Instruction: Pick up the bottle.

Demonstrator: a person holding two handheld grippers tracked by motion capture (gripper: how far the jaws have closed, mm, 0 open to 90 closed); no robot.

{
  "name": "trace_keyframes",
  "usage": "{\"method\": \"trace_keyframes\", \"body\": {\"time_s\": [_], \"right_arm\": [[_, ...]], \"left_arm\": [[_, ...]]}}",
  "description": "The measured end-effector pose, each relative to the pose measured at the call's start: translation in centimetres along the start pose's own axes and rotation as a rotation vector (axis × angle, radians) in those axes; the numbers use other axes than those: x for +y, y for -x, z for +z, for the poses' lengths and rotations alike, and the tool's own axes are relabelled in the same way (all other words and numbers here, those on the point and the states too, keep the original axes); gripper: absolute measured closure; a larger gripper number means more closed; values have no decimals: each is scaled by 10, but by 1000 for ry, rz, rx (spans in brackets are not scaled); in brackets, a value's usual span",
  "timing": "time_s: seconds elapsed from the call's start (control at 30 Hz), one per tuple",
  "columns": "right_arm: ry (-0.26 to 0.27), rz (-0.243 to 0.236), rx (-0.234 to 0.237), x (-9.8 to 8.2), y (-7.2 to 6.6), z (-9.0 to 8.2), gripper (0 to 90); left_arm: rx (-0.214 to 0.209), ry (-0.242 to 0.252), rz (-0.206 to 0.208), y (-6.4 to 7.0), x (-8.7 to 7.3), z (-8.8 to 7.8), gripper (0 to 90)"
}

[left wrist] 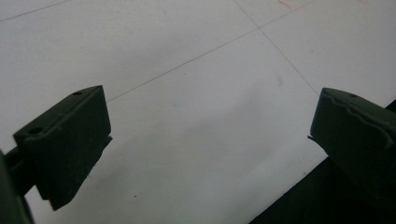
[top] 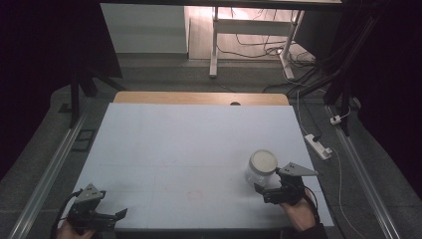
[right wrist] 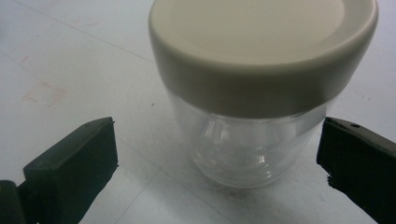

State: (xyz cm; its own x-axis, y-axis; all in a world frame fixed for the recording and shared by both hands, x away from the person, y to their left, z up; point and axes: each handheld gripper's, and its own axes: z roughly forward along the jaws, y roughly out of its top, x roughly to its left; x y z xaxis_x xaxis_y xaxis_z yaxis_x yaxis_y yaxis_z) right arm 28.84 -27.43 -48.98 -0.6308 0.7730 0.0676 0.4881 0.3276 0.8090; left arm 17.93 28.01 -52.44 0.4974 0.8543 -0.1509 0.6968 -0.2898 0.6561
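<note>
A clear glass jar (top: 260, 169) with a cream screw lid (right wrist: 264, 44) stands upright on the white table (top: 189, 144), right of centre. My right gripper (top: 264, 191) sits just on the near side of it, held by a hand at the table's front right. In the right gripper view the right gripper (right wrist: 217, 140) is open, one jaw on either side of the jar (right wrist: 243, 149), neither touching it. My left gripper (top: 117, 216) rests at the front left corner. In the left gripper view the left gripper (left wrist: 210, 119) is open over bare table, holding nothing.
The table's front edge (left wrist: 299, 186) runs close under the left gripper. A wooden strip (top: 199, 97) borders the far side. On the floor to the right lie a power strip (top: 318, 146) and cables; a desk frame (top: 214, 45) stands beyond.
</note>
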Motion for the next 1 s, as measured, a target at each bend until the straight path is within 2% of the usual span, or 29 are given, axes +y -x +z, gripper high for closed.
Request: {"method": "trace_keyframes", "body": {"time_s": [0.33, 0.63, 1.0], "right_arm": [[-29, 11, -48, 6, 3, 14, 0], [-33, 8, -57, 12, 6, 25, 0], [-30, -2, -51, 14, 8, 34, 0]], "left_arm": [[6, -46, 19, 2, 2, 5, 0], [12, -83, 40, 4, 4, 8, 0], [8, -89, 44, 4, 5, 9, 0]]}}
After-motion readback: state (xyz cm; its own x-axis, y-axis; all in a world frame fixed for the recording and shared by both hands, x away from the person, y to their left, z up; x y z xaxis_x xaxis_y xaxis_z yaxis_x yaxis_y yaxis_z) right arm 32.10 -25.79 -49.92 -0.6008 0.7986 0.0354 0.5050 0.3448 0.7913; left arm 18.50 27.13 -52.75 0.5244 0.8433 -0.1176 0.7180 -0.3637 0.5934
